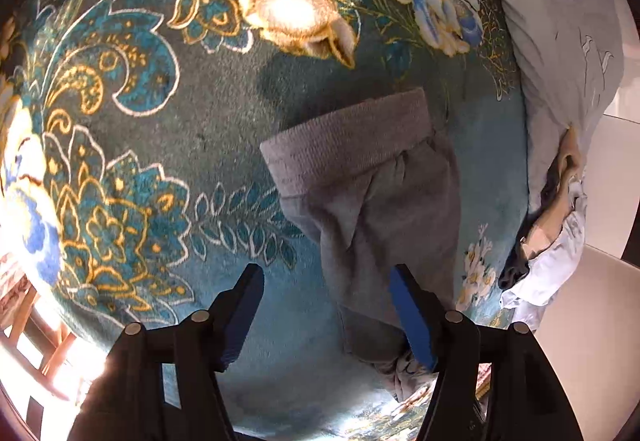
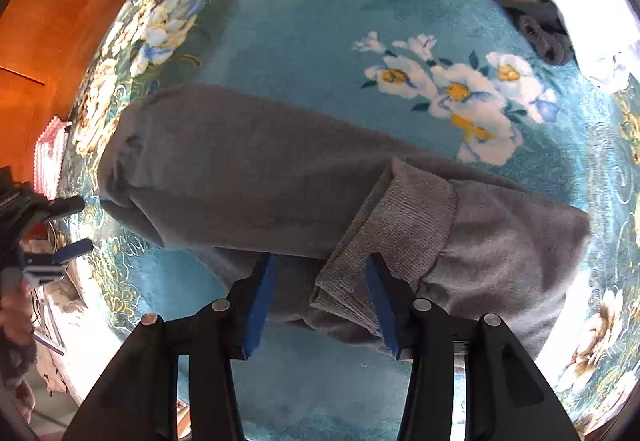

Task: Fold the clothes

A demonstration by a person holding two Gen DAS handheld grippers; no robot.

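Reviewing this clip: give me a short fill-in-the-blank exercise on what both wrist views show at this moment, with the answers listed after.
1. The garment lying on the floral blanket is ____ in colour.
2. The jaws of the right gripper stand ____, with the garment's ribbed cuff between them.
3. The pads on the fingers of the left gripper are ____ in colour.
4. The bedding bunched at the blanket's edge is printed with ____.

Answers: grey; open; blue; flowers
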